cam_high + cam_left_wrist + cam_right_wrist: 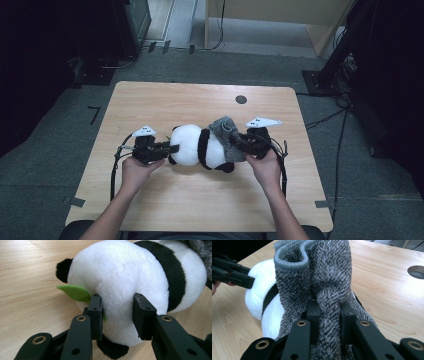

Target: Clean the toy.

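Currently the toy panda (197, 146) lies mid-table (150, 200), its head clamped by the left gripper (117, 315); the grey sock (322, 277), pinched by the right gripper (328, 315), covers the rear end. Pulling it further on is judged to remain

— Where do I have room to move?

— I see bare light wooden tabletop (200, 97) beyond and in front of the black-and-white plush panda (192, 145); the round dark hole (241, 99) sits well clear.

— What blocks me?

— The panda lies between my left gripper (167, 148) and right gripper (239, 142), with the grey knitted sock (226, 131) bunched over its right end.
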